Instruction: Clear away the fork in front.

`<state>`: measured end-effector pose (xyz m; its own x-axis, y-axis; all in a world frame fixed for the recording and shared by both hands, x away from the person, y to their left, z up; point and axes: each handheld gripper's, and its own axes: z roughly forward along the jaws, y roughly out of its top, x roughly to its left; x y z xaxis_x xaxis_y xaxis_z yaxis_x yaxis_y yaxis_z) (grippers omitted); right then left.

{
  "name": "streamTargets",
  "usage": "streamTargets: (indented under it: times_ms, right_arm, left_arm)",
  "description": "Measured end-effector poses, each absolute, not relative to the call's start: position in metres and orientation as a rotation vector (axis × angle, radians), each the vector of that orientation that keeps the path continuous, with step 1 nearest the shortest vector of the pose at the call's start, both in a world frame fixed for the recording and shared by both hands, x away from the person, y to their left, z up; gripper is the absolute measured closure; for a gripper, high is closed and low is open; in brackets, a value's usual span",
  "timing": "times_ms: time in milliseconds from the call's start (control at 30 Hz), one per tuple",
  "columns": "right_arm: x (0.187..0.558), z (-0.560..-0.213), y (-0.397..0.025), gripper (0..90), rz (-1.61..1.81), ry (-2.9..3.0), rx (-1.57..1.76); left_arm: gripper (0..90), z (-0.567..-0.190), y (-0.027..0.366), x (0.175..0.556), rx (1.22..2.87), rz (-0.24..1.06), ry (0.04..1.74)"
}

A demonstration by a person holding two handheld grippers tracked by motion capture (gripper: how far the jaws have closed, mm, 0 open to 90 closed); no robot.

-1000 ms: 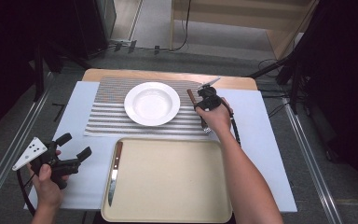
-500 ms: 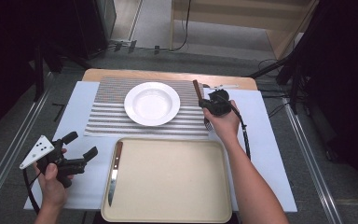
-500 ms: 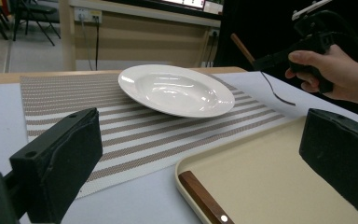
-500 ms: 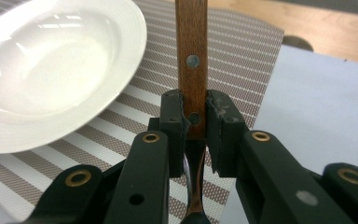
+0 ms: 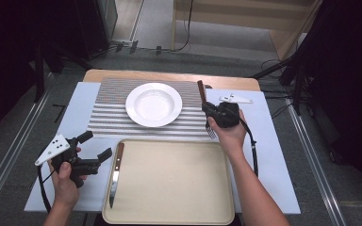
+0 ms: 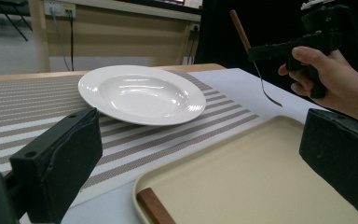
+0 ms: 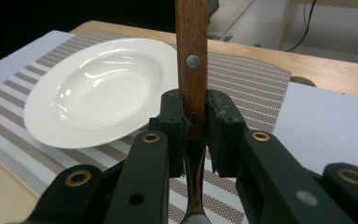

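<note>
Right claw (image 7: 195,122) clenched on fork (image 7: 191,56) at its wooden handle, tines down, held beside the plate (image 5: 153,104) — likely for laying there; left claw (image 5: 92,149) released, idle by the tray (image 5: 179,207).

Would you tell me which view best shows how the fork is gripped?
The right gripper view: the right gripper clamps the fork by its wooden handle. The left gripper view shows it tilted, tines down; the high view shows it small.
</note>
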<state>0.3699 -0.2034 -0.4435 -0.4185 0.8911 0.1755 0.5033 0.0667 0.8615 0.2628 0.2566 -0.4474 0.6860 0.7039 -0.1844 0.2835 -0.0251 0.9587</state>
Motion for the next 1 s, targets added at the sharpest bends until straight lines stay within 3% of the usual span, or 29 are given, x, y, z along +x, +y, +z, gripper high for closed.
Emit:
streamTargets:
  times_ms: [600,1000]
  right_arm:
    - [0.318,-0.439,-0.196,76.5,1.452,1.874,1.218]
    - [0.274,-0.435,-0.173,76.5,1.510,1.875,1.092]
  left_arm:
    - [0.1,-0.431,0.194,0.275,1.627,0.345,0.736]
    - [11.9,-0.421,0.161,0.275,1.615,0.312,0.721]
